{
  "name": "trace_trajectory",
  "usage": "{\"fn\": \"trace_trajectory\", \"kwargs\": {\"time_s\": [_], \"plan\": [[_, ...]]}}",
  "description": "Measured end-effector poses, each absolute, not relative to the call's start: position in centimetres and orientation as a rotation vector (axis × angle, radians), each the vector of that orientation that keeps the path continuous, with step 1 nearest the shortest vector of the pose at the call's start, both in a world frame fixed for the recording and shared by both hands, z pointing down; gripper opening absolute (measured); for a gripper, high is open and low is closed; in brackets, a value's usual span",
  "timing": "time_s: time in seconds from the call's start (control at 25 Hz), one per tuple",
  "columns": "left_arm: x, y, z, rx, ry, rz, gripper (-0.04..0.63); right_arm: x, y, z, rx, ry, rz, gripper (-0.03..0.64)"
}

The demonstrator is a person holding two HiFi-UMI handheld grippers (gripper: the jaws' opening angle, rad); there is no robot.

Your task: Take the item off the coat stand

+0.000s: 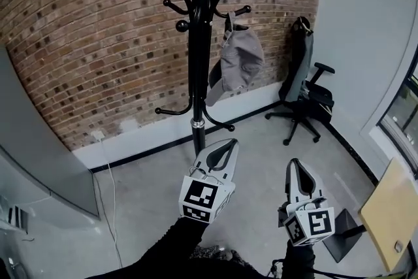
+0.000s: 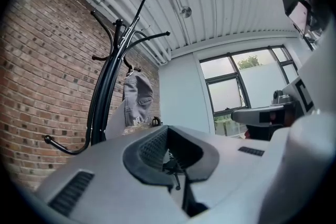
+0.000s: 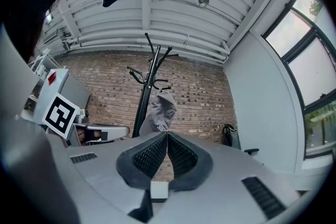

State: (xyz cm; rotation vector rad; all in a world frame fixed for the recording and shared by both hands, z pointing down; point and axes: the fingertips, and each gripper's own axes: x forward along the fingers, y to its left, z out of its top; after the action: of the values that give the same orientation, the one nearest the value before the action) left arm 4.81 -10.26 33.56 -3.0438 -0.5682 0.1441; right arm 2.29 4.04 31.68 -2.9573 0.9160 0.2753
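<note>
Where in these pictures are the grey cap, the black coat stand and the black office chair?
Grey fabric cap [image 1: 240, 61], head view, on its crown.
Black metal coat stand [image 1: 201, 62], head view, on its upright pole.
Black office chair [image 1: 298, 68], head view, on its backrest.

No text reads clearly anywhere. The grey cap [image 3: 161, 108] bears a pale label [image 3: 160, 127], perhaps printed, too small to read.

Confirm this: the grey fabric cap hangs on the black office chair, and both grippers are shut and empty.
No: the grey fabric cap hangs on the black metal coat stand, not the black office chair; the head view shows it. The left gripper and right gripper are shut and empty.
</note>
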Motion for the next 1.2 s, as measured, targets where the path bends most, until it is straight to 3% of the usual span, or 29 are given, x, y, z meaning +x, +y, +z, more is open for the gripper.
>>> {"fn": "trace_trajectory", "kwargs": {"time_s": [1.2], "plan": [[17.3, -3.8, 30.2, -3.036, -0.536, 0.237, 0.006, 16.7, 8.2, 31.7, -2.956, 1.029, 0.272, 0.011]]}}
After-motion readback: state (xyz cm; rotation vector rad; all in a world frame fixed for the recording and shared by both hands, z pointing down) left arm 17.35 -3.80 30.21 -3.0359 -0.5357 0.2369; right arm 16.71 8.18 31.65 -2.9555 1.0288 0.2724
